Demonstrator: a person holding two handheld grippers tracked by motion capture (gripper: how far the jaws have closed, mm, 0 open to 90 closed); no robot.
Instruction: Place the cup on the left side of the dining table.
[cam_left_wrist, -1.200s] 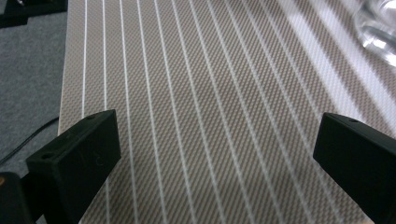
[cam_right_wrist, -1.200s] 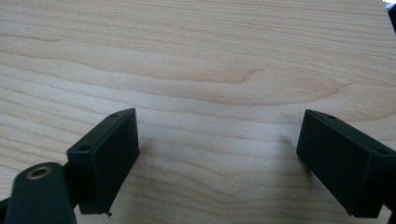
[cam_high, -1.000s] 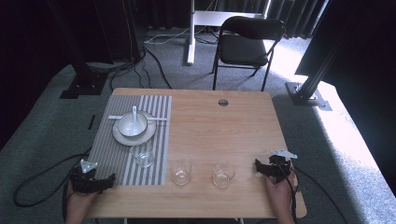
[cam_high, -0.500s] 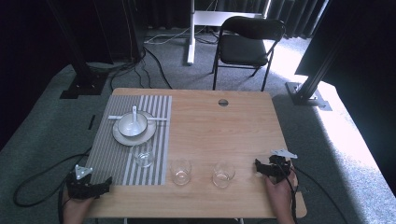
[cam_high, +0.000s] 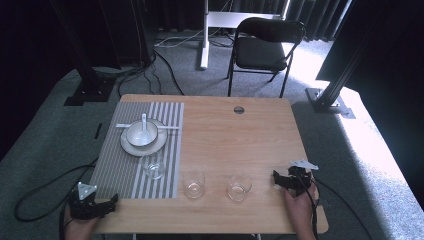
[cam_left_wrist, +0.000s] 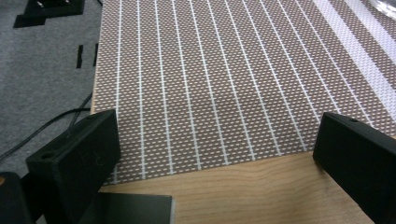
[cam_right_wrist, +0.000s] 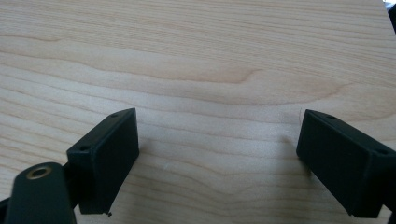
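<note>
A striped placemat (cam_high: 120, 170) covers the left part of the wooden table (cam_high: 235, 135). On it stand a white plate (cam_high: 131, 147) with a white bowl (cam_high: 142, 133) and a spoon, and a clear glass (cam_high: 153, 167). Two more clear glasses (cam_high: 193, 183) (cam_high: 239, 187) stand on the bare wood. My left gripper (cam_high: 107, 204) sits at the table's front left corner, open; its jaws frame the placemat's near edge (cam_left_wrist: 210, 140). My right gripper (cam_high: 278, 180) rests on the table at the front right, open over bare wood (cam_right_wrist: 219, 102), with nothing between the jaws.
A black folding chair (cam_high: 265, 47) and a white desk leg (cam_high: 205, 35) stand beyond the table. Black frame posts stand at the left (cam_high: 80, 50) and right (cam_high: 345, 65). Cables (cam_high: 35, 190) trail on the grey carpet. A round grommet (cam_high: 239, 110) sits near the table's far edge.
My left gripper has drawn back toward the person, down to the table's front left corner. The right gripper and the tableware have stayed put.
</note>
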